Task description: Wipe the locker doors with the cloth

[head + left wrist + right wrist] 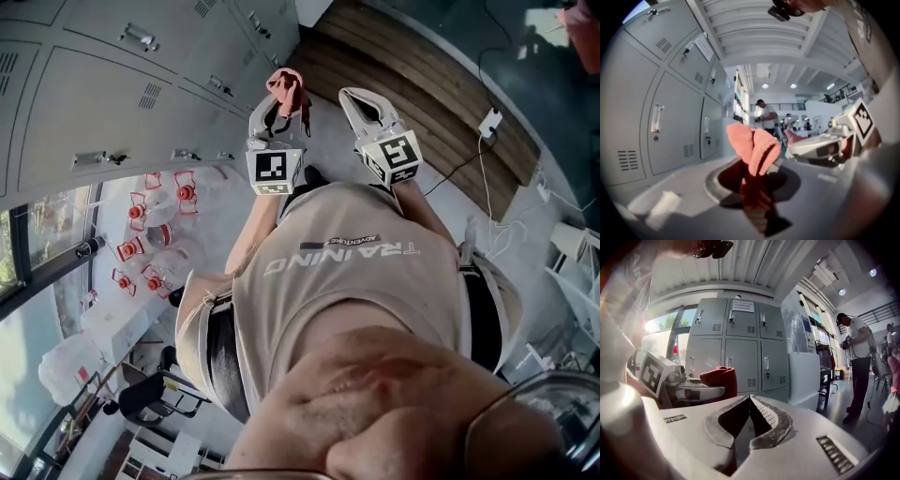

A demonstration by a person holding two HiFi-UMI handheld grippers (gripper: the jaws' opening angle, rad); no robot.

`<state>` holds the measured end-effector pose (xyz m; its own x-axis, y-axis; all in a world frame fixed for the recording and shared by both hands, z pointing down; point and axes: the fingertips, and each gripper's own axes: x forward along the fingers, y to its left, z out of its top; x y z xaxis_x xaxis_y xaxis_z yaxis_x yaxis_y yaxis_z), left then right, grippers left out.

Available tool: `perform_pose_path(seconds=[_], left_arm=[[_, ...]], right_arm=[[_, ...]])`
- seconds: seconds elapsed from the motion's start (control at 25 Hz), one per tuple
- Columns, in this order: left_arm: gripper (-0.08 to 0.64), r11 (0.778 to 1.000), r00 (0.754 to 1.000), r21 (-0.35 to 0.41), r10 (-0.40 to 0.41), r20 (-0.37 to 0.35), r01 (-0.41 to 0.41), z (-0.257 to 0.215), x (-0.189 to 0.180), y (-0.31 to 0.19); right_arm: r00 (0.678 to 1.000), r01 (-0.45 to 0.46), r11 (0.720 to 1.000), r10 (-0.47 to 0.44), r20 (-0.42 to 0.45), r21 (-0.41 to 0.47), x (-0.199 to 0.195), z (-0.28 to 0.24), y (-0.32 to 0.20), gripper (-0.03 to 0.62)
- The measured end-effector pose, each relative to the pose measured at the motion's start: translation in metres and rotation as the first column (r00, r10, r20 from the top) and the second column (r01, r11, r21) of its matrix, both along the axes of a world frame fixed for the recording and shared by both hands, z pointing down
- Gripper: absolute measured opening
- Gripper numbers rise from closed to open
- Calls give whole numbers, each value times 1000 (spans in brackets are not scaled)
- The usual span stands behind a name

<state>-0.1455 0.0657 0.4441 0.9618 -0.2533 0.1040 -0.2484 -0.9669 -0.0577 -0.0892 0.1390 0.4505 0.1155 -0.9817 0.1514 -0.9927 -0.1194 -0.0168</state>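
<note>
Your left gripper (277,101) is pinching the pink cloth (289,88). In the left gripper view its claw (753,190) is pressed onto the lower part of the cloth (756,148), and the free end stands up above it in two folded lobes. The cloth is in the air in front of you. The grey lockers (670,117) are to its left in that view and it does not touch a door.

Your right gripper (356,99) is just to the right of the left one, with a small gap between them. Its claw (750,399) is pressed together with nothing in it. The right gripper view faces the locker doors (740,345), with the cloth (720,379) and your left gripper (689,391) at its left. A person (855,362) stands far off on the right.

In the head view a wooden bench (422,112) lies beyond your right gripper.
</note>
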Motion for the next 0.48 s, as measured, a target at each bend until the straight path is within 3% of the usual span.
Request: perform_pose_path(seconds=[0.16,0.48], left_arm=[[80,1000,1000,-10,-7,20,7,10,8,-30],[80,994,992,-28,-104,70,106,23,38,-82]], right_arm=[[1000,8,999,-9,-16,-31,15,9,-24,14],[998,60,996,-58,19,-72,55,30,-58,15]])
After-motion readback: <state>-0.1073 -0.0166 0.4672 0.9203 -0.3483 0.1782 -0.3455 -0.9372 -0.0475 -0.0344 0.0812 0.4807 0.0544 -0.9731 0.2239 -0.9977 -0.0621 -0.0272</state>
